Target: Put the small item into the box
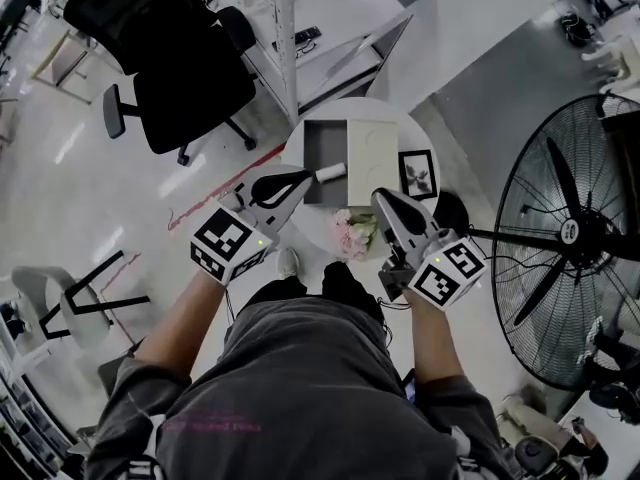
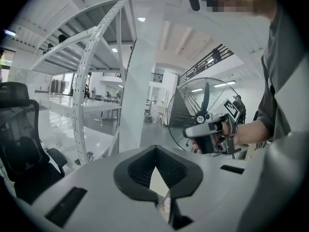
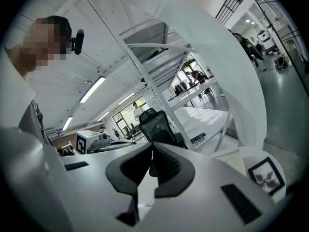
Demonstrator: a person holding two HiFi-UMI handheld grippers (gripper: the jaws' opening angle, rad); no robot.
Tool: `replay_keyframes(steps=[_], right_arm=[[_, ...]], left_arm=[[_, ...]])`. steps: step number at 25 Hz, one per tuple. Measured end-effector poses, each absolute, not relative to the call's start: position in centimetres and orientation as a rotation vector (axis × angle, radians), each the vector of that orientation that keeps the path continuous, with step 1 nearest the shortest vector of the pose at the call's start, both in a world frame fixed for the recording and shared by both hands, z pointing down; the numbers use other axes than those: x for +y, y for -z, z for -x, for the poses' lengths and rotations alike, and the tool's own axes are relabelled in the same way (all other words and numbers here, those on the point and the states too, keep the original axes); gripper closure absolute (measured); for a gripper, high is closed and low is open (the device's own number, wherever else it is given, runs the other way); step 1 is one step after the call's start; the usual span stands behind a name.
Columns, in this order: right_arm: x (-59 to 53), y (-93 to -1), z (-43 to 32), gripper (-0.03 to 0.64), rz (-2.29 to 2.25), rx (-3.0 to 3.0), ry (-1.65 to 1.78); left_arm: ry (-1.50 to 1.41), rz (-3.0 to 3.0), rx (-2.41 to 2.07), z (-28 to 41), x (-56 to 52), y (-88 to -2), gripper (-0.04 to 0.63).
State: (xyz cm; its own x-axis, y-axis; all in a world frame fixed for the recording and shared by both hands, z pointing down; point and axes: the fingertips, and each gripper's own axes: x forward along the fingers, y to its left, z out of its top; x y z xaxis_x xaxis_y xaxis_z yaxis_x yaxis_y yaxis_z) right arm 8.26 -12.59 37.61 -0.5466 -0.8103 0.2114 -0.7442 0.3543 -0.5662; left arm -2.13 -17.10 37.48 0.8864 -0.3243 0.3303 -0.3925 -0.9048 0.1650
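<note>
On a small round white table (image 1: pixel 425 133) stands an open box (image 1: pixel 322 148) with a grey inside, its white lid (image 1: pixel 372 146) beside it on the right. The small item, a short white cylinder (image 1: pixel 331 173), lies at the box's near edge; whether it is inside or just at the rim I cannot tell. My left gripper (image 1: pixel 303 179) hangs just left of the cylinder, jaws shut with nothing between them (image 2: pixel 155 149). My right gripper (image 1: pixel 384 199) is over the table's near right, also shut and empty (image 3: pixel 152 146). The left gripper view shows the right gripper (image 2: pixel 212 132) in a hand.
A framed picture (image 1: pixel 417 173) lies right of the lid, and pink flowers (image 1: pixel 355 230) sit at the table's near edge. A black office chair (image 1: pixel 185 78) and a white rack (image 1: pixel 290 38) stand behind. A large floor fan (image 1: pixel 575 238) is on the right.
</note>
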Motion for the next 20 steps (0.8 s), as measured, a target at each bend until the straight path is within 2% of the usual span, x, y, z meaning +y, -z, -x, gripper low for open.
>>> replay_keyframes(steps=[20], right_arm=[[-10.6, -32.9, -6.7, 0.594, 1.39, 2.564, 0.789]], left_arm=[[-0.255, -2.844, -0.58, 3.8, -14.8, -32.2, 0.58]])
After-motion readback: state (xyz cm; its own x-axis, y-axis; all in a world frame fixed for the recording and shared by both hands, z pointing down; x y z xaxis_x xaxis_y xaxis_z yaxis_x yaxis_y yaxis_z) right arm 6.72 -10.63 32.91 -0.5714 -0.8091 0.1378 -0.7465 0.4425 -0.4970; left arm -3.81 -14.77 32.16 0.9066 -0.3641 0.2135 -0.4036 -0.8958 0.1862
